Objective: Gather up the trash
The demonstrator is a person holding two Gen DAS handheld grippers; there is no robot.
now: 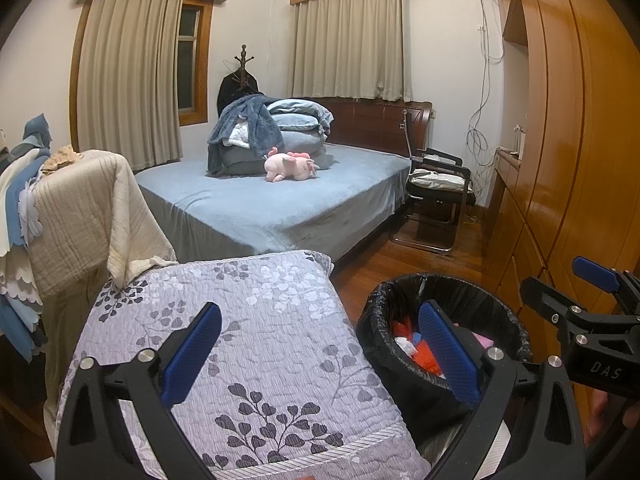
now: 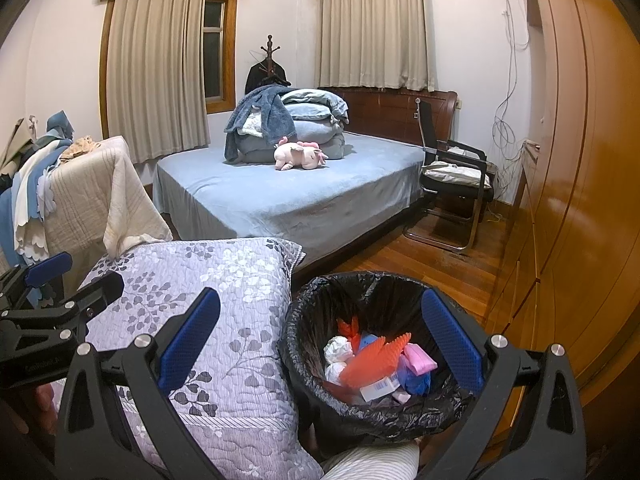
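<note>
A black-lined trash bin (image 2: 372, 360) is seen standing on the wooden floor (image 2: 440, 264), just beside a surface covered with a purple floral quilt (image 2: 224, 312). The bin already holds the collected trash: an orange wrapper (image 2: 374, 358), a crumpled white tissue (image 2: 338, 350), a pink packet (image 2: 420, 362), a blue piece (image 2: 416, 380) and a barcoded label (image 2: 378, 390). No loose trash can be made out on the quilt, the floor or the blue bed (image 2: 288, 196) behind.

The step in hand is judged to be either a last check for stray litter or the gathering of the black liner's rim. If the liner is to be closed, its rim should be pinched at the edge, clear of the contents, and drawn upward evenly so that nothing is spilled.

The right gripper (image 2: 320, 344) is held above the bin, looking down into it, its blue-padded fingers (image 2: 452, 340) spread wide apart and clamped on nothing. The left gripper (image 1: 320, 352) is held beside it over the quilt, one finger overlapping the bin's rim in the view; its fingers (image 1: 192, 352) are likewise wide apart and empty. Both are levelled forward toward the bed.
</note>
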